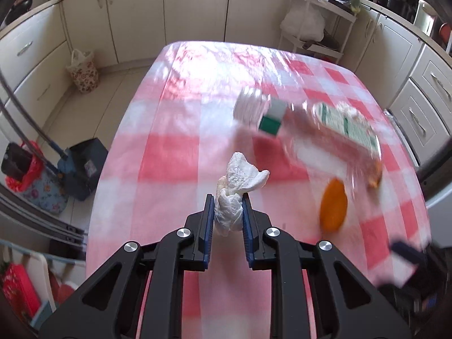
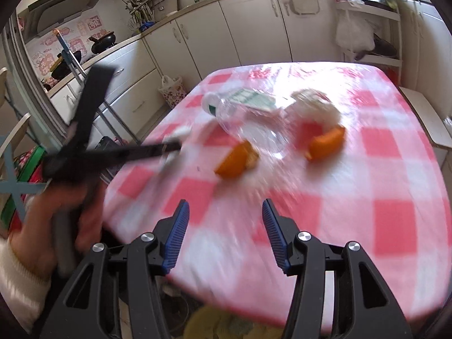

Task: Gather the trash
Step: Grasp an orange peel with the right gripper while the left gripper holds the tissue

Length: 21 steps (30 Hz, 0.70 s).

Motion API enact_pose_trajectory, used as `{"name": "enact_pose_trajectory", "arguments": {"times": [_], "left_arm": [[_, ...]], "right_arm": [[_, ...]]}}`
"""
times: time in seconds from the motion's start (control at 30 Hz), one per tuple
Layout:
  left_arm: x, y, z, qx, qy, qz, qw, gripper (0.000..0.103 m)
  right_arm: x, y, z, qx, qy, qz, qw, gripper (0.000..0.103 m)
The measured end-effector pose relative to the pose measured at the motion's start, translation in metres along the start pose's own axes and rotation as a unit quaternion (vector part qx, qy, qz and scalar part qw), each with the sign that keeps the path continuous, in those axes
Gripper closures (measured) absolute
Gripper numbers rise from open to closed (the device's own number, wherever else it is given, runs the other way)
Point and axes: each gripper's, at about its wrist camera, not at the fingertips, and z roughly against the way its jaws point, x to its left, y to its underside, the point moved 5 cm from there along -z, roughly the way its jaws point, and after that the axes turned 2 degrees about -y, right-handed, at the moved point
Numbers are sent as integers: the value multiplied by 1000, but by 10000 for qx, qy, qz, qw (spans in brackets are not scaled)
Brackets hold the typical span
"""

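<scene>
Blue ribbed pads of the left gripper (image 1: 226, 197) clench a crumpled white paper tissue (image 1: 236, 195), which is pinched at its lower half and fans out above the fingertips, held over the near part of a table draped in a pink-and-white checked cloth (image 1: 169, 152). To its right on the cloth lies a piece of orange peel (image 1: 333, 204), and just beyond it a clear plastic bottle with a green-and-white label (image 1: 305, 130) rests on its side, cap end toward the far left, blurred in the left wrist view.

The right gripper (image 2: 225, 207) hangs released above the near edge of the table, its blue-padded fingers spread wide with nothing between them. In the right wrist view two orange peel pieces show: one (image 2: 236, 161) near the middle of the cloth, a second (image 2: 326, 142) farther right, the bottle (image 2: 245, 113) lying between and behind them. A second crumpled white tissue (image 2: 313, 104) sits just beyond the bottle's base, touching or nearly touching it; blur hides which. At left, the person's left hand (image 2: 56, 217) grips the black handle of the left gripper. Beyond the table stand cream kitchen cabinets (image 2: 248, 25) and a floral shopping bag (image 1: 83, 72) on the floor.
</scene>
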Motion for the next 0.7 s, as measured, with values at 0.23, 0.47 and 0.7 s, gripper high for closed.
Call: {"name": "enact_pose_trajectory", "arguments": {"times": [0.23, 0.47, 0.7], "left_arm": [[-1, 30, 13, -11, 84, -45, 10000, 84], [-15, 29, 17, -111, 79, -319, 9994, 83], [-19, 31, 15, -94, 5, -430, 9990, 83]], "right_arm": [[7, -30, -47, -7, 535, 22, 9986, 50], [-2, -31, -63, 180, 961, 188, 9950, 70], [-9, -25, -49, 266, 840, 338, 9955, 86]]}}
